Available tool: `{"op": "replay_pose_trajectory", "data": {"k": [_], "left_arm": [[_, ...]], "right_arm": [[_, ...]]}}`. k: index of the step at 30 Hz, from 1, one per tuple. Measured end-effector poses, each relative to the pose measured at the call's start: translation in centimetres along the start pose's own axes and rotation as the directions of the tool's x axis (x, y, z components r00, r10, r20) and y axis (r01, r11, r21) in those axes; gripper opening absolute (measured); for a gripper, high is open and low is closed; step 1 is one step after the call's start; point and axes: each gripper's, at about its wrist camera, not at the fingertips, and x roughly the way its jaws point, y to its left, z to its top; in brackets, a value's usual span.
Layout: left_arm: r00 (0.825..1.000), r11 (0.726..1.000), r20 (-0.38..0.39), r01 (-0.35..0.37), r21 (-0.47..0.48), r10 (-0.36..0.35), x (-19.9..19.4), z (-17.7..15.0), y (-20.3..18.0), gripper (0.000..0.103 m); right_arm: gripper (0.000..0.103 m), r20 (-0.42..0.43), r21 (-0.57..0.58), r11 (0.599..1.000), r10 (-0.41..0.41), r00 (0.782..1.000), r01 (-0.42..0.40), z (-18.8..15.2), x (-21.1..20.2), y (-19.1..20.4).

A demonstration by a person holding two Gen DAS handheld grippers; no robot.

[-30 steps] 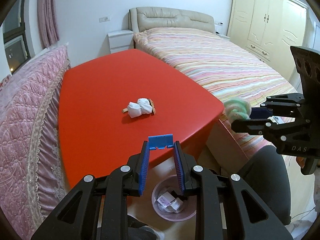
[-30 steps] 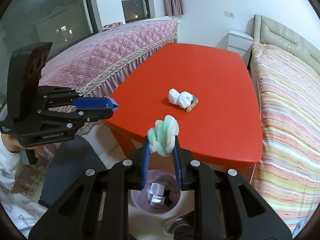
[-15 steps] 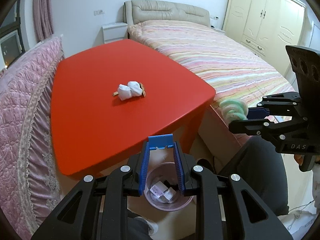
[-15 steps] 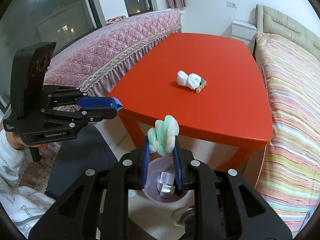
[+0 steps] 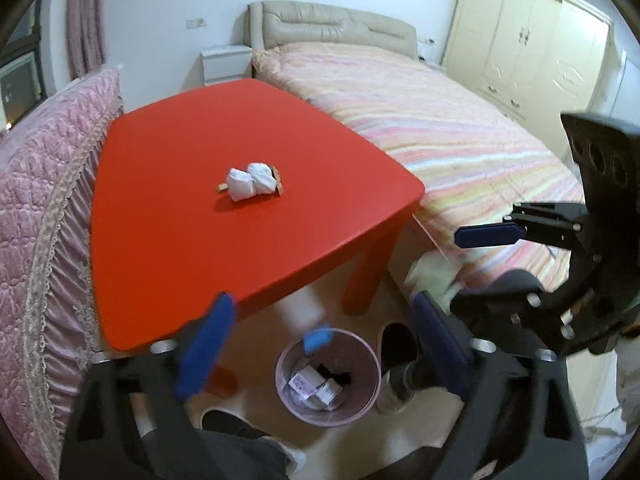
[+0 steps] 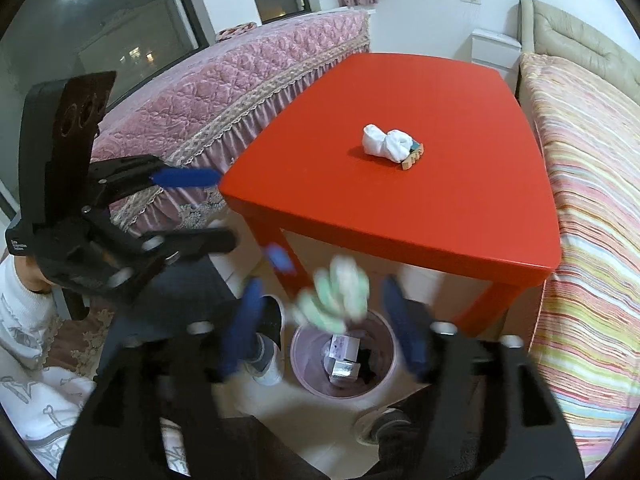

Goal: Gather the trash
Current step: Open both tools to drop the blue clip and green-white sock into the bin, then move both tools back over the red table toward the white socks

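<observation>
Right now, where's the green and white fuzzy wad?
In the right wrist view the fuzzy wad is loose in mid-air between the open right tongs, just above the pink bin beside the red table.

L gripper (image 5: 320, 344) jaws just opened, blue chip (image 5: 318, 339) dropping | R gripper (image 6: 324, 320) jaws opened, green wad (image 6: 340, 296) loose

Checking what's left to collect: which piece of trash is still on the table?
The white crumpled wad on the red table; the green one and blue one are dropping toward the bin.
</observation>
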Motion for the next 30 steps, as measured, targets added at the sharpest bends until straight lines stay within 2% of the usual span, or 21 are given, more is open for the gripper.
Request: {"op": "replay_pose_trajectory", "data": {"k": [2, 5, 10, 30], "left_arm": [[1.000, 1.000, -0.007, -0.011, -0.009, 0.011, 0.1, 0.0, 0.2, 0.091], [1.000, 1.000, -0.010, -0.023, -0.021, 0.023, 0.2, 0.0, 0.6, 0.092], [0.999, 0.999, -0.008, -0.033, -0.030, 0.033, 0.0, 0.0, 0.9, 0.095], [0.999, 0.998, -0.028, -0.033, -0.059, 0.032, 0.2, 0.0, 1.7, 0.095]], "right_arm": [[0.090, 0.000, 0.014, 1.000, 0.007, 1.000, -0.007, 0.0, 0.1, -0.2], [0.094, -0.005, 0.032, 0.999, -0.001, 1.000, 0.001, 0.0, 0.2, -0.5], [0.096, -0.007, 0.042, 0.999, -0.009, 1.000, 0.010, -0.1, 0.3, -0.7], [0.098, -0.017, 0.050, 0.999, -0.007, 1.000, 0.008, 0.1, 0.6, -1.0]]}}
